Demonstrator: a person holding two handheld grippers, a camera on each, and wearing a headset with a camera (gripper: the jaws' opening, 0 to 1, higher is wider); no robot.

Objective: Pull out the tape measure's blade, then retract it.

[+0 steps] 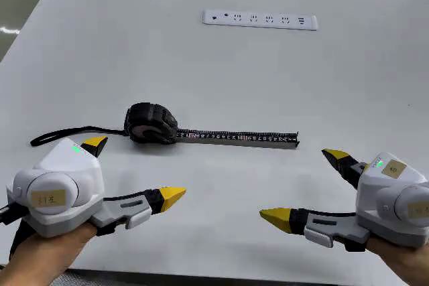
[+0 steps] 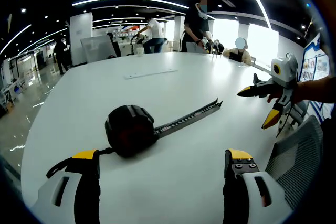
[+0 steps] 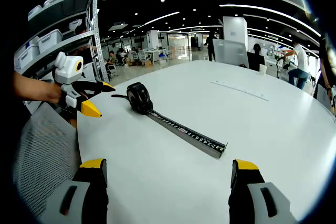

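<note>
A black tape measure [image 1: 152, 124] lies on the white table [image 1: 221, 65], its blade [image 1: 238, 138] drawn out to the right and lying flat, a black wrist strap [image 1: 64, 134] trailing left. The left gripper view has the case [image 2: 130, 130] just ahead between the yellow-tipped jaws, blade [image 2: 189, 117] running away to the right. My left gripper [image 1: 134, 169] is open, near the table's front left, holding nothing. My right gripper [image 1: 305, 185] is open at the front right, below the blade's end hook [image 3: 219, 149]. Neither touches the tape.
A white power strip [image 1: 260, 19] lies at the far side of the table. An office chair's grey mesh back [image 3: 44, 156] stands near the table edge. People stand and sit around the far end of the table in the left gripper view.
</note>
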